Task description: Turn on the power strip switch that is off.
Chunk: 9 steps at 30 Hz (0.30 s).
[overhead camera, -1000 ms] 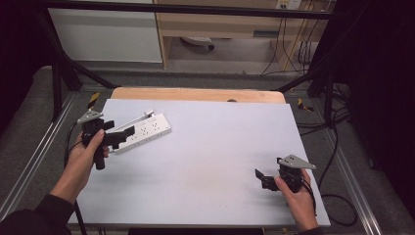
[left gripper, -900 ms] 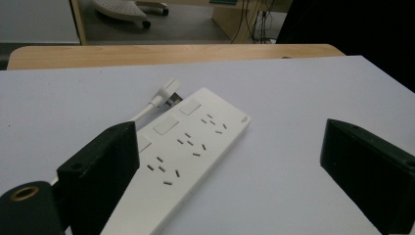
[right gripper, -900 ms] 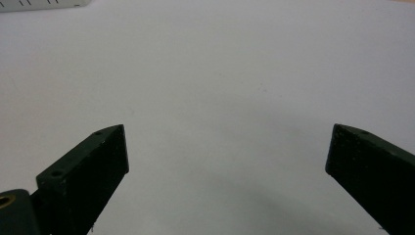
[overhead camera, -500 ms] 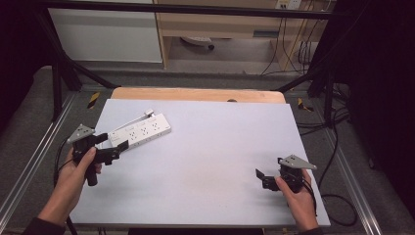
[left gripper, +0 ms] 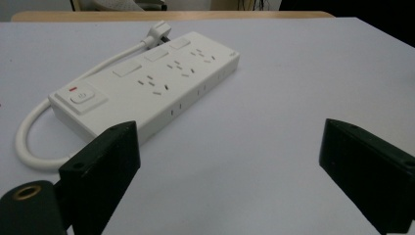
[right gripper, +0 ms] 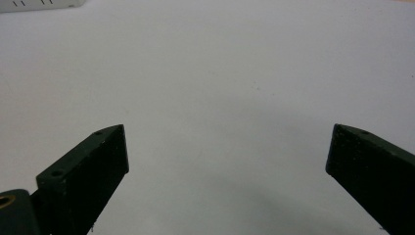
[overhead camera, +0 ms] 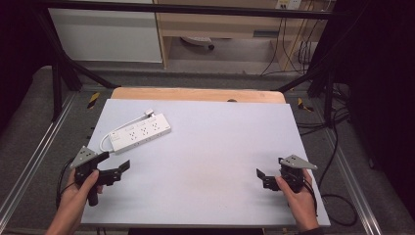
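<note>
right gripper [right gripper: 227, 161]: jaws spread wide, nothing between | table [right gripper: 235, 73]: pale surface beneath | power strip [right gripper: 41, 4]: white edge, top left corner, well apart

Pale grey table [overhead camera: 210, 161], wooden strip along far edge. White power strip [overhead camera: 139, 133] lies flat at far-left part (cord [overhead camera: 105, 142] looped beside it, plug resting on tabletop).

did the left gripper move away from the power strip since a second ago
Yes. The left gripper has pulled back toward the person's edge of the table, leaving the power strip. Its jaws are open and empty.
</note>
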Tool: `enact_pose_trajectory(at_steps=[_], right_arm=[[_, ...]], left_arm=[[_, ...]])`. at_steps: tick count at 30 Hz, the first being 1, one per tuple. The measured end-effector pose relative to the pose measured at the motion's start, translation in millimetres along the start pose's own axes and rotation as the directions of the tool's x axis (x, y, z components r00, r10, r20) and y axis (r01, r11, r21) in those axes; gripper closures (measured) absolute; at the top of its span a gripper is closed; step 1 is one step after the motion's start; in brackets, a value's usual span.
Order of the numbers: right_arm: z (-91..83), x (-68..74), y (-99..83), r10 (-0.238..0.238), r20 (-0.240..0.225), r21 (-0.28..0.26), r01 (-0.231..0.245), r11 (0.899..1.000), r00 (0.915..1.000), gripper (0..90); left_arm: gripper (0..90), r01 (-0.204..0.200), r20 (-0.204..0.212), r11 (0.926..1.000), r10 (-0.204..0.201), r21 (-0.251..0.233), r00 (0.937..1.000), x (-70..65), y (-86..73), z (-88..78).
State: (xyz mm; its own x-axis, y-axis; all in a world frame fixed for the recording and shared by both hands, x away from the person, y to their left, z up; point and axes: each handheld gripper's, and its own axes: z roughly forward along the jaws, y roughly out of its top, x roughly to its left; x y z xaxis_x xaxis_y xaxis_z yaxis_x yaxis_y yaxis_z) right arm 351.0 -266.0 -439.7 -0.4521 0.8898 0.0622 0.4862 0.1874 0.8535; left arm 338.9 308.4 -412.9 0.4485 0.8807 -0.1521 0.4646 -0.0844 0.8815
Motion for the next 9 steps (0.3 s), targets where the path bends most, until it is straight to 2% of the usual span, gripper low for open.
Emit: enact_pose_trajectory(at_steps=[2, 6, 8, 9], right_arm=[[0.0, -0.7, -0.3, 0.001, 0.005, 0.004, -0.001, 1.000, 1.0000, 2.6], [1.3, -2.5, -2.0, 0.008, 0.024, 0.028, -0.008, 1.000, 0.9997, 2.8], [4.6, -3.5, -4.2, 0.010, 0.041, 0.063, -0.013, 0.998, 0.9991, 2.8], [7.6, -4.7, -6.0, -0.003, 0.059, 0.095, -0.002, 0.996, 0.9982, 2.8]], left_arm=[[8.2, 0.003, 0.010, 0.9999, -0.003, 0.011, 0.9999, -3.5, -7.4, 0.3], [8.2, -0.039, 0.032, 0.9982, 0.037, 0.045, 0.9988, -14.8, -19.3, 0.4], [8.2, -0.061, 0.047, 0.9966, 0.059, 0.055, 0.9972, -20.8, -22.1, 0.8], [8.0, -0.066, 0.050, 0.9961, 0.063, 0.058, 0.9967, -23.6, -23.5, 1.0]])
